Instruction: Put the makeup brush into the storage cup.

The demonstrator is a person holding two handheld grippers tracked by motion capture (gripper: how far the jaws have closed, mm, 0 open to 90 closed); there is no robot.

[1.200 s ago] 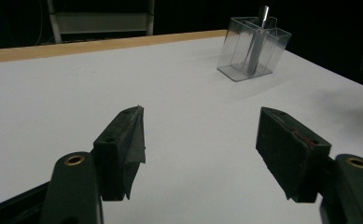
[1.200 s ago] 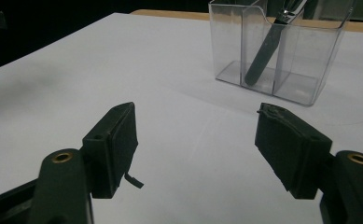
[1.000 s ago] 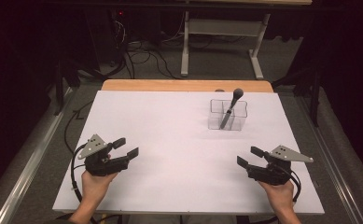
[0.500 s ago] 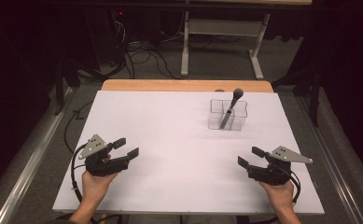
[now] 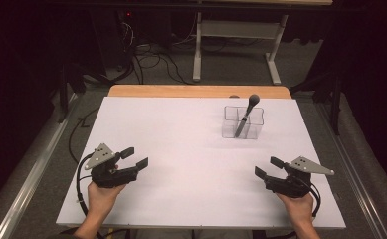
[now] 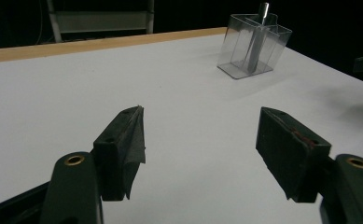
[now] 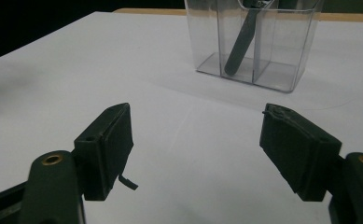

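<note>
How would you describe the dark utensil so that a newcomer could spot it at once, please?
Start at the white table top and look to its far right part, where a clear divided container stands alone. The utensil leans inside it, grey blade end down and rounded end above the rim, the only dark thing there.

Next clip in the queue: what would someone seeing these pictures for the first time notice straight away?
The clear divided container stands alone on the far right part of the white table, with a dark brush leaning in it, head up. Near the front edge, the left gripper and the right gripper rest at either side, both with jaws apart and nothing between them. The right gripper's jaws have just been opening a little further.
</note>
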